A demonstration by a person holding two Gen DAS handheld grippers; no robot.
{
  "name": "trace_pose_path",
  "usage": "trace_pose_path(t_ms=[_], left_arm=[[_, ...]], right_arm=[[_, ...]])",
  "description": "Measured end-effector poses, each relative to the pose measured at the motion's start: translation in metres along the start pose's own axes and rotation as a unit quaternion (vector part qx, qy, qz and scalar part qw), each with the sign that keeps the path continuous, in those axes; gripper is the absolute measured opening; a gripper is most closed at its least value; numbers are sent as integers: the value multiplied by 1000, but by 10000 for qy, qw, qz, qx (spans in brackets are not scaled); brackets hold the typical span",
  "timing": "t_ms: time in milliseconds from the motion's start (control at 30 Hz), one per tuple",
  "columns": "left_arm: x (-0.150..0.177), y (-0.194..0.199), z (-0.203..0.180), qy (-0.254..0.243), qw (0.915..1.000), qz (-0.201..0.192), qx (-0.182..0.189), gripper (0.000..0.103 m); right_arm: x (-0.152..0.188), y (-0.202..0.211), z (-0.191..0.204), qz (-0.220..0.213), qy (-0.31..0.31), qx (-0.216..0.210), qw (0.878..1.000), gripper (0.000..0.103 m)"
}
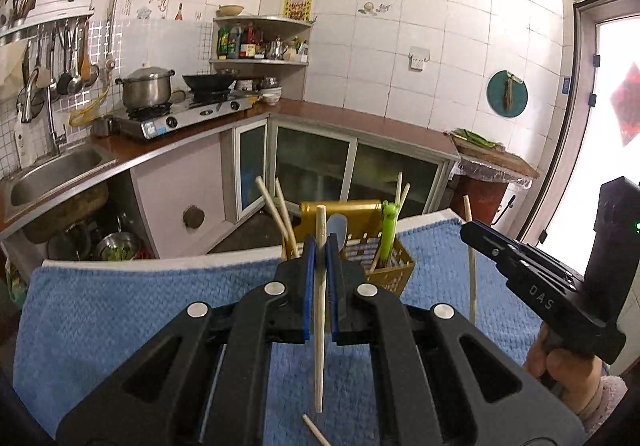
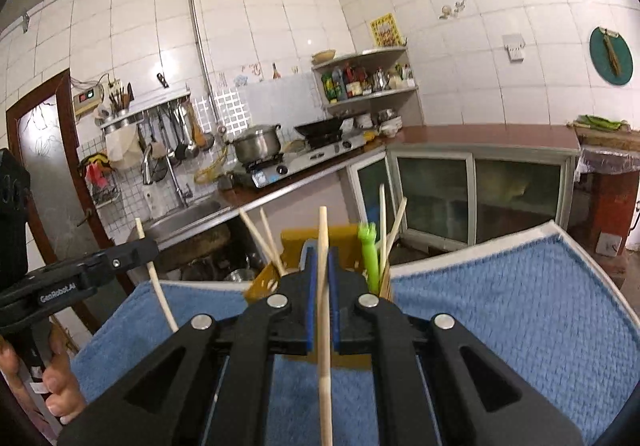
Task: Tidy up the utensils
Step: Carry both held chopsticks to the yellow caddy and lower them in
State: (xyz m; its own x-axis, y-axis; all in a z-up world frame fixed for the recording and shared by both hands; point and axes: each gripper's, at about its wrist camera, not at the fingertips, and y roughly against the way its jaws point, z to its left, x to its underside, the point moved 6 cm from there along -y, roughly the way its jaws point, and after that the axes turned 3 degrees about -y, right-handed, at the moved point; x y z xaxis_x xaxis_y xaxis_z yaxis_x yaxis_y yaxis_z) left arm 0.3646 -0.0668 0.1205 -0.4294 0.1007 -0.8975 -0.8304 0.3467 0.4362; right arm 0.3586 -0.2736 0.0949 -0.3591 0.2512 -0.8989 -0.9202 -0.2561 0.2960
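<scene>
A yellow perforated utensil holder (image 1: pixel 390 266) stands at the far edge of a blue towel (image 1: pixel 120 318); it also shows in the right wrist view (image 2: pixel 264 282). It holds several wooden chopsticks (image 1: pixel 276 210), a green fork (image 1: pixel 389 234) and a grey spoon (image 1: pixel 338 228). My left gripper (image 1: pixel 320 246) is shut on a wooden chopstick (image 1: pixel 319 326), held upright just in front of the holder. My right gripper (image 2: pixel 322 258) is shut on another chopstick (image 2: pixel 325 346), also upright before the holder. The right gripper's chopstick shows in the left view (image 1: pixel 472 278), the left one's in the right view (image 2: pixel 158 282).
Another chopstick end (image 1: pixel 314 428) lies on the towel under my left gripper. Behind are a kitchen counter with a sink (image 1: pixel 52 174), a gas stove with a pot (image 1: pixel 146 88), and glass-door cabinets (image 1: pixel 352 174). A door (image 2: pixel 44 174) stands at the left.
</scene>
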Motion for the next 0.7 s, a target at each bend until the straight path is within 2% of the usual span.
trace_pose_path(t_ms=[300,467,600,700], left_arm=[[-76,-6,-4,-191,9988,-440,-81,4],[-113,-13,-1,-238,9968,-747,-180,4],[-126,-27,-3,-275,9953,-918,-130,4],[-123,-43,-5,-305,9954,-912,-58,4]], right_arm=[[-72,-18,6,-715,228,4,9972,6],[-100,-33,9,-1166,359,67,9925,6],[-116,-45,7,-1466,335,44,9886,6],[-122,-53,7,-1621,349,52,9861,6]])
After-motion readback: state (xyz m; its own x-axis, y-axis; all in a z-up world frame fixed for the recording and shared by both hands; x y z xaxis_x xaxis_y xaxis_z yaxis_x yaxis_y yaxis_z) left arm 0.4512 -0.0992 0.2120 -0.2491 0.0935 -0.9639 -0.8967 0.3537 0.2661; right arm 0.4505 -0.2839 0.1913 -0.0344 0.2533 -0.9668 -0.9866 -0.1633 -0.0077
